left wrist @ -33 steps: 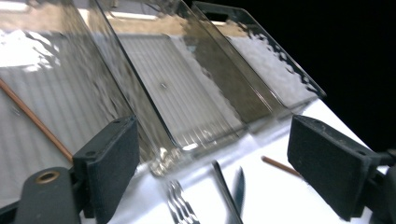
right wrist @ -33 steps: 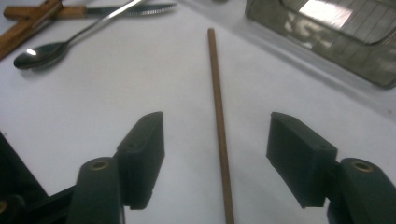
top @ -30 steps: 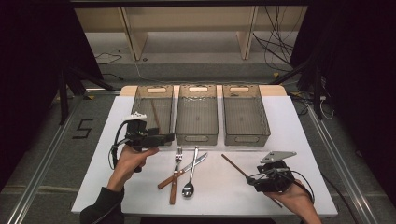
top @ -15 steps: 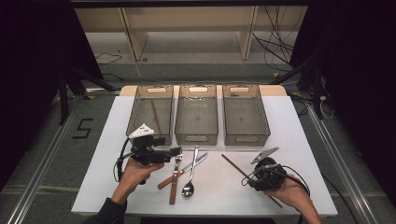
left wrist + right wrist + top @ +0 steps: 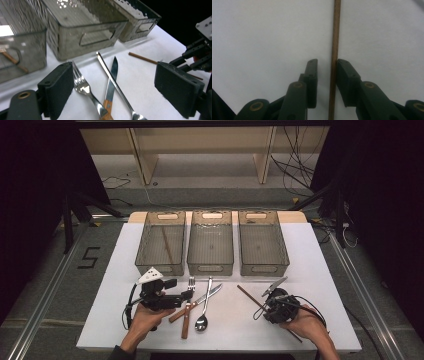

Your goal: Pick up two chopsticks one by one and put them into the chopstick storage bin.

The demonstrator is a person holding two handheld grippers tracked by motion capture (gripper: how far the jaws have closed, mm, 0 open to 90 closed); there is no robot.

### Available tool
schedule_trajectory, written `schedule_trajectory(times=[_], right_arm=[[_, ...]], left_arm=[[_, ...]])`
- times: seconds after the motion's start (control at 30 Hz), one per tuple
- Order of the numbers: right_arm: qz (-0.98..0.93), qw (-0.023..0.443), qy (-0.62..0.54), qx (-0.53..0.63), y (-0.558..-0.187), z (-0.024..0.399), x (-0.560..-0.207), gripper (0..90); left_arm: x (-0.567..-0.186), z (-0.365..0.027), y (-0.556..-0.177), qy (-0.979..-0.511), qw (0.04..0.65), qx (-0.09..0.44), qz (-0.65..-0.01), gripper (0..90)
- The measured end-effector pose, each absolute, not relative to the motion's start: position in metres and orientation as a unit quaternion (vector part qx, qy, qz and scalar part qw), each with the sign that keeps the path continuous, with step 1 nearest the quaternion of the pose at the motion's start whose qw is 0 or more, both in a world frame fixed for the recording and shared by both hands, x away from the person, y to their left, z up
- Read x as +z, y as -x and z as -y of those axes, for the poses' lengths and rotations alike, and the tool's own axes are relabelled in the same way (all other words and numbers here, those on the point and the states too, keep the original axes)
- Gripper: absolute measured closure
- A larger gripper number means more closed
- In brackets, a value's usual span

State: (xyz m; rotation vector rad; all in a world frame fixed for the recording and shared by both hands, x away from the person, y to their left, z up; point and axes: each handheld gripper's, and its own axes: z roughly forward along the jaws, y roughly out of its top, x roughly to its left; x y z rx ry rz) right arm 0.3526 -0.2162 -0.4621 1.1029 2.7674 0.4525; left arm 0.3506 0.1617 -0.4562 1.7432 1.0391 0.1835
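Note:
A thin brown chopstick (image 5: 246,294) (image 5: 335,30) lies slanted on the white table (image 5: 325,285) at the right. My right gripper (image 5: 261,310) (image 5: 328,61) is low over it with the stick running between its jaws. The jaws have just been closing; one pad touches the stick and a small gap remains at the other. My left gripper (image 5: 187,295) (image 5: 113,80) stands wide open just left of a fork (image 5: 191,284) (image 5: 83,86), a knife (image 5: 214,292) (image 5: 113,68) and a spoon (image 5: 202,321), which lie crossed in a heap.
Three clear smoky bins (image 5: 161,265) (image 5: 211,265) (image 5: 262,265) stand in a row behind the cutlery. The left bin holds another chopstick (image 5: 167,245). The table's front edge is close under both hands.
My left gripper moved right and down to the cutlery heap. My right gripper shifted left along the table onto the chopstick and its jaws narrowed.

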Motion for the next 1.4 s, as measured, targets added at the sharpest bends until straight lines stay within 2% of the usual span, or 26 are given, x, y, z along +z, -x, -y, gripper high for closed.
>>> schedule_trajectory(times=[0.4,0.63,0.83,1.1,1.4], right_arm=[[-0.917,0.068,-0.368,0.139,-0.354,0.213,-0.462,76.7],[-0.919,0.07,-0.365,0.131,-0.355,0.209,-0.462,84.2],[-0.923,0.082,-0.354,0.128,-0.354,0.209,-0.46,85.6],[-0.917,0.111,-0.336,0.184,-0.343,0.212,-0.436,85.8],[-0.904,0.124,-0.314,0.264,-0.335,0.198,-0.421,85.8]], left_arm=[[-0.463,-0.167,-0.342,-0.723,0.529,0.076,-0.439,16.0],[-0.464,-0.165,-0.341,-0.723,0.528,0.075,-0.439,16.0],[-0.465,-0.163,-0.342,-0.725,0.528,0.066,-0.438,16.2],[-0.459,-0.154,-0.339,-0.726,0.526,0.062,-0.437,16.3],[-0.451,-0.126,-0.336,-0.731,0.534,0.029,-0.424,16.7]])
